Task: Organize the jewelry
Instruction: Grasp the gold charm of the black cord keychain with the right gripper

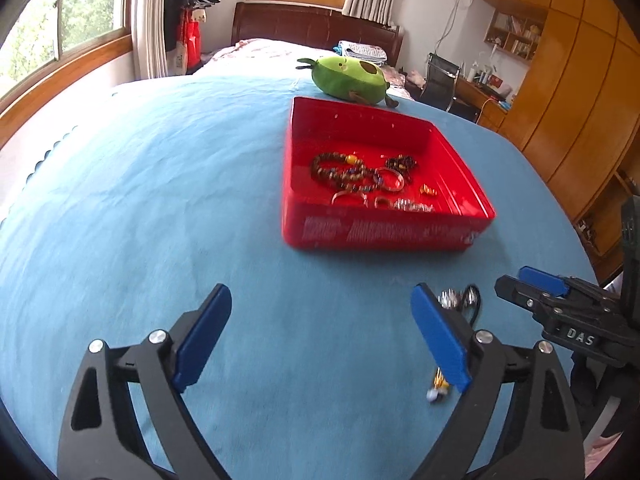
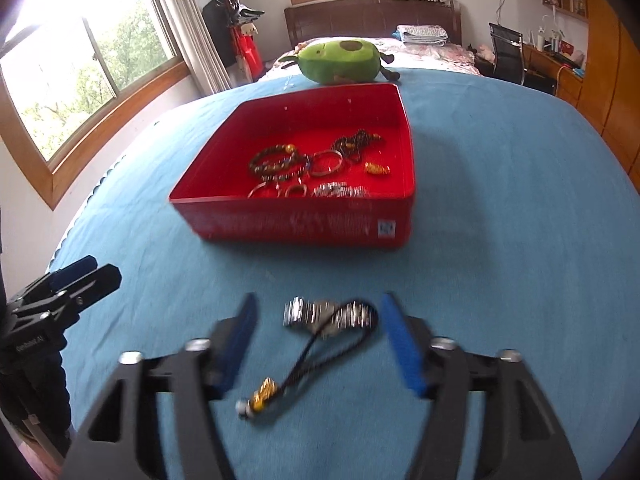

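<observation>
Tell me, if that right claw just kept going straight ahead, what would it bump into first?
Probably the silver watch tangled with a black cord on the blue cloth, lying between the open right claw fingers. Past that stands the red box. Depth is blurry.

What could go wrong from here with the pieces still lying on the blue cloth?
1. The black cord loops over the metal watch, so the open right gripper closing there may lift both, or drag one off.
2. The right view is motion-blurred; a fast closure may miss or pinch the cloth.
3. The left gripper hangs open close beside; the two could collide.
4. The red box already holds tangled bracelets; a drop adds to the tangle.
</observation>
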`<move>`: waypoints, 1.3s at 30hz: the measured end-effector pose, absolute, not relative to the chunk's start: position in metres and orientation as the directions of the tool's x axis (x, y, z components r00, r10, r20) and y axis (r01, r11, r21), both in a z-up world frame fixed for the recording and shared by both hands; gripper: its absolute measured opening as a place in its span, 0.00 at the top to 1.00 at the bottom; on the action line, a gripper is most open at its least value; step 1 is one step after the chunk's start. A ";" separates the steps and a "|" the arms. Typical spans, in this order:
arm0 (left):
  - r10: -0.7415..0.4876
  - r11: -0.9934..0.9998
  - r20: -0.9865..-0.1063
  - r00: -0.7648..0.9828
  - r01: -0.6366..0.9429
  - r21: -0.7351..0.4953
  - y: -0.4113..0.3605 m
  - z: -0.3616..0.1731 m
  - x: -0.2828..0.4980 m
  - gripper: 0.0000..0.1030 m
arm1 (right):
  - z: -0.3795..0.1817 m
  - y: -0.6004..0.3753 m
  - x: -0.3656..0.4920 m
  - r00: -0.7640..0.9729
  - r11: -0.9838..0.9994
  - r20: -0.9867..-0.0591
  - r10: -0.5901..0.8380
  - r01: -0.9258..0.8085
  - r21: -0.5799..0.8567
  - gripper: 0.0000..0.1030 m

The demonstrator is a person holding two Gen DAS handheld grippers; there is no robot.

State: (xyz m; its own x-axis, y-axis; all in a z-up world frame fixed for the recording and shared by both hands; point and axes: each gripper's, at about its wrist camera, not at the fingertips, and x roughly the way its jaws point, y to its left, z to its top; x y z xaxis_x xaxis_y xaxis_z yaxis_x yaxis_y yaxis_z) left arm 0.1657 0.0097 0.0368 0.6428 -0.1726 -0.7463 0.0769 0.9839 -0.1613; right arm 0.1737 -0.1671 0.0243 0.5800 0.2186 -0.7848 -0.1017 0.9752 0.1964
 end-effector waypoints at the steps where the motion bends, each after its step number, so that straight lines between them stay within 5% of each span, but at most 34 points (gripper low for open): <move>1: -0.173 0.984 -0.746 0.642 0.077 -0.162 0.011 0.037 0.161 0.11 | 0.024 -0.166 0.166 0.584 0.976 -0.783 0.214 -0.099 0.193 0.24; 11: -0.165 0.984 -0.746 0.646 0.060 -0.165 0.026 0.029 0.105 0.07 | 0.018 -0.158 0.112 0.602 0.967 -0.759 0.250 -0.122 0.222 0.04; 24: -0.116 0.992 -0.767 0.632 0.032 -0.123 0.040 0.011 0.071 0.05 | -0.012 -0.150 0.103 0.496 0.948 -0.812 0.307 -0.088 0.305 0.04; 34: -0.090 0.993 -0.775 0.625 -0.007 -0.121 0.062 0.002 0.073 0.05 | -0.036 -0.136 0.127 0.387 0.939 -0.862 0.327 -0.032 0.342 0.51; 39: -0.103 0.992 -0.770 0.630 0.011 -0.124 0.065 0.002 0.072 0.05 | -0.044 -0.124 0.137 0.381 0.952 -0.880 0.283 0.004 0.307 0.53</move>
State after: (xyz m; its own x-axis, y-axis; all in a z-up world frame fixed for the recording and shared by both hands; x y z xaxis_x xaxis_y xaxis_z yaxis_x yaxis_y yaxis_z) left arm 0.0721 0.0650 0.0019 0.6297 -0.1035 -0.7700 0.0109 0.9922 -0.1244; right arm 0.1371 -0.1241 -0.0435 0.3810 0.2826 -0.8803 0.0043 0.9516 0.3073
